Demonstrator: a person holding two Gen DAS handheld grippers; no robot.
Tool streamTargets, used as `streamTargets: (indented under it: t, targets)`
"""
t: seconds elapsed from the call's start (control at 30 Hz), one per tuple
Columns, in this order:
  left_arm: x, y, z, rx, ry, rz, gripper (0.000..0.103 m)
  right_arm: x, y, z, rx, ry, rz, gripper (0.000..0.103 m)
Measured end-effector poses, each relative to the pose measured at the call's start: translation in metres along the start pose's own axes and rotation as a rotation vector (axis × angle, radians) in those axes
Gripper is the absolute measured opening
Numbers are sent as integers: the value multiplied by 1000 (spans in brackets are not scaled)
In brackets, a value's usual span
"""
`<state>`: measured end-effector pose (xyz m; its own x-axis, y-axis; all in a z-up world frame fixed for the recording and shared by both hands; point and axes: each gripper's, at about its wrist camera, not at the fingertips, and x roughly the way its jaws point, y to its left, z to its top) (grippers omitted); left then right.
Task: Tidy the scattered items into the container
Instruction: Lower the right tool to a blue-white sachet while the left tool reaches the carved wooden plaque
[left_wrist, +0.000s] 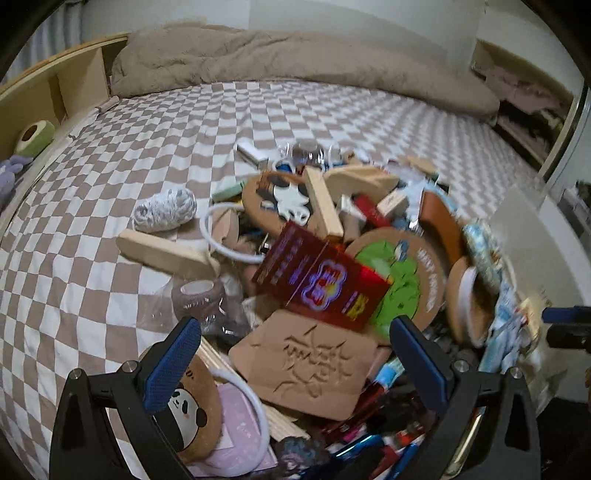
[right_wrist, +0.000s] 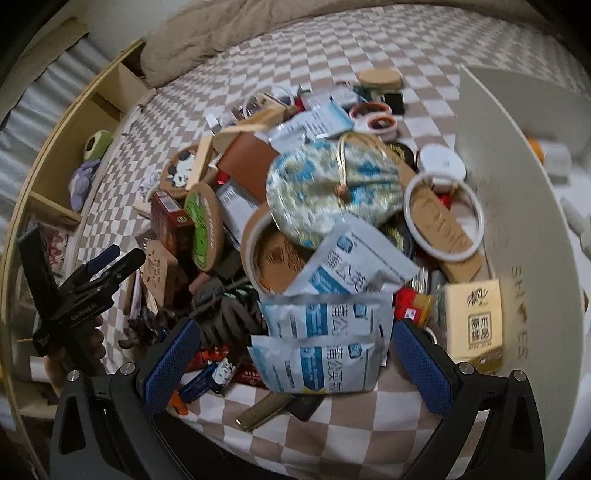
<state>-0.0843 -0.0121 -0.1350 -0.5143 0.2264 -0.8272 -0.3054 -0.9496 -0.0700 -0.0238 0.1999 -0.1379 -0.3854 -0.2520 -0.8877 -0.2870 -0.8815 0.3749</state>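
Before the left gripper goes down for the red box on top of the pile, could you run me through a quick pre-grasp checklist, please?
1. Left gripper open: ok, jaws wide apart.
2. Left gripper empty: ok, nothing between its pads.
3. Red box reachable from above: ok, it lies on top of the pile, tilted.
4. Right gripper open and empty: ok.
5. Right gripper out of the way: cannot tell, its tip shows at the left view's right edge.
6. Container nearby: ok, its pale wall stands right of the pile.
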Motion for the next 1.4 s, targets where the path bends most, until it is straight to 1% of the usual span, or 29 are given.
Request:
streamTargets:
  t: [0.13, 0.27, 0.4, 0.6, 0.73, 0.93, 1.1, 1.2, 1.33, 1.37, 1.4]
  targets:
    - [10, 1, -5, 27, 29, 24, 103, 6, 1, -6, -14, 36, -14, 103]
    - [19, 0, -6, 35, 60, 5, 103, 17, -3, -12, -10, 105, 2, 103]
    - [24, -1, -8, 45, 76, 11, 103, 30, -9, -18, 17, 174, 19, 103]
    - [27, -1, -9, 29, 89, -5, 103, 42, -10, -24, 3, 219, -4, 103]
    - [27, -4, -10, 34, 92, -10, 103, 50, -7, -24, -14, 230, -35, 103]
    - [28, -11, -12, 60, 94, -10, 103, 57, -7, -21, 13, 241, -65, 103]
    - [27, -14, -13, 74, 91, -12, 103, 58, -3, -22, -21, 236, -111, 103]
    - [26, -15, -14, 81, 89, -9, 103, 62, -5, -25, -21, 252, -122, 103]
    - [24, -15, -15, 95, 79, -7, 103, 65, -11, -26, -4, 260, -115, 103]
    - [23, -16, -16, 105, 76, -6, 103, 64, -12, -26, -4, 258, -115, 102]
    - [22, -17, -16, 119, 71, -5, 103, 62, -12, -25, -5, 254, -114, 95]
